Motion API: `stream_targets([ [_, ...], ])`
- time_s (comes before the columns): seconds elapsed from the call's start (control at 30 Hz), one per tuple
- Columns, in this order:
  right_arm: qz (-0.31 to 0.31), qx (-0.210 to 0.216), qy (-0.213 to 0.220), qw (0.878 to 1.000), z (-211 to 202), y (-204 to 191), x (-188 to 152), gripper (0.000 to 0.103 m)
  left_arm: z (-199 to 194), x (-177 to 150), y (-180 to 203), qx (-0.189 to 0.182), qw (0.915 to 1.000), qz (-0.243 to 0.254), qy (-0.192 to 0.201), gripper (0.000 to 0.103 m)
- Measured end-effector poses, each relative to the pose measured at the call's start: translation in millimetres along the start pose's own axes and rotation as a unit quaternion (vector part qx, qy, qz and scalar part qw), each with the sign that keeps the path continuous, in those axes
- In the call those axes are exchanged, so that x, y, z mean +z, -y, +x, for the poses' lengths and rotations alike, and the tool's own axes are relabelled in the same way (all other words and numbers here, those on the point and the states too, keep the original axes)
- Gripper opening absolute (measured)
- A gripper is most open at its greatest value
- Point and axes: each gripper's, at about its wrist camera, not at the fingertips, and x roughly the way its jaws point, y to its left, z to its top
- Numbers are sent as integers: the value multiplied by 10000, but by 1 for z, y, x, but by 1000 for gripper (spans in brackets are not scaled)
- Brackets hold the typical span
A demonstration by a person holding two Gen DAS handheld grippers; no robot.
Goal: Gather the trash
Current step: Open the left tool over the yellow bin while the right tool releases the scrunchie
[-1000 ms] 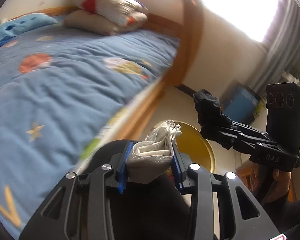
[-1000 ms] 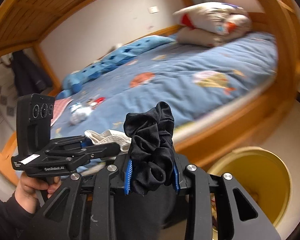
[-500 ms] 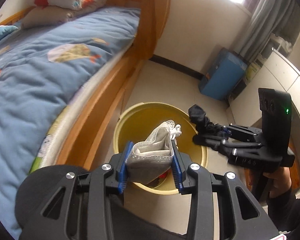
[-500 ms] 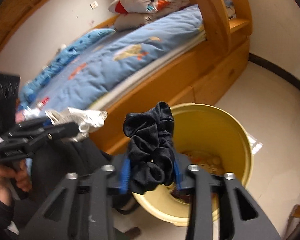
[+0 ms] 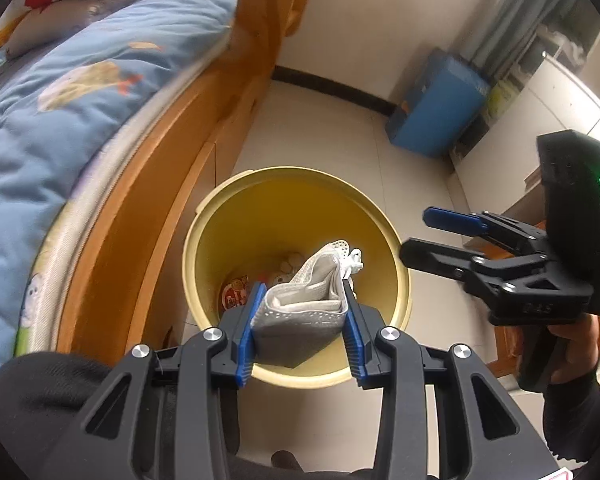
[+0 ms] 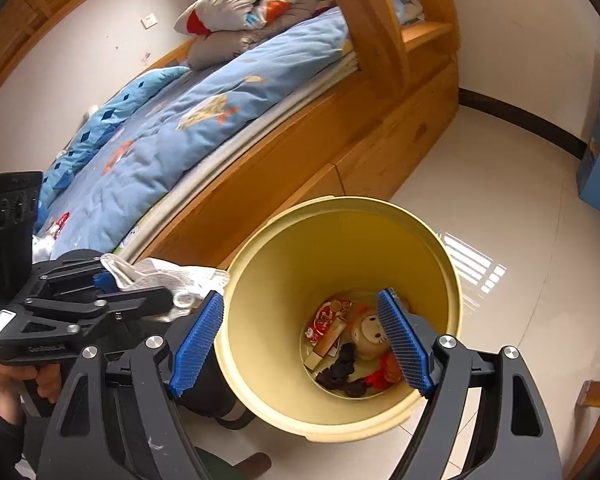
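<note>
1. Left gripper (image 5: pixel 302 312): blue pads clamped on a folded white-grey face mask (image 5: pixel 304 300) (ear loop trailing off its far end), held over the near rim of the bin.
2. Right gripper (image 6: pixel 300 344): blue pads spread wide apart, nothing between them; held above the bin mouth.
3. Yellow trash bin (image 6: pixel 260 320): upright on the pale tiled floor (image 6: pixel 500 200), just beside the wooden bed frame (image 6: pixel 300 160).
4. Bin contents, seen at the bottom: black fabric scrunchie (image 6: pixel 342 370), red printed wrapper (image 6: pixel 326 318), cream cartoon-face item (image 6: pixel 370 330), small red object (image 6: pixel 384 372).
5. Bed: blue patterned duvet (image 6: pixel 180 128) on top, folded quilt (image 6: pixel 256 0) at the far end.
6. Blue box (image 5: pixel 436 108) against the far wall, right of the bin.
</note>
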Motion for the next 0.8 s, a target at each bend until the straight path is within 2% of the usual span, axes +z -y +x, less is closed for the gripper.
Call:
stream_targets([
  [0.37, 341, -75, 82, 9994, -11, 24, -4, 78, 25, 21, 17, -35, 9996, 237, -125, 40],
  [0.4, 338, -81, 77, 9994, -10, 24, -5, 78, 27, 23, 18, -33, 9996, 238, -139, 45],
  [0.47, 304, -84, 37, 9995, -8, 23, -5, 78, 30, 24, 18, -46, 9996, 215, -181, 63],
  [0.5, 293, -88, 21, 9995, -8, 23, -6, 78, 30, 24, 16, 20, 9996, 171, -207, 80],
  [0.53, 282, -98, -4, 9996, -6, 22, -6, 78, 30, 24, 15, 86, 9997, 138, -193, 85],
  [0.63, 283, -109, -43, 9995, -4, 21, -6, 78, 27, 24, 13, 50, 9998, 68, -164, 85],
  [0.8, 228, -63, -56, 9997, -5, 15, -4, 78, 16, 23, 11, 225, 9997, 79, -13, 86],
])
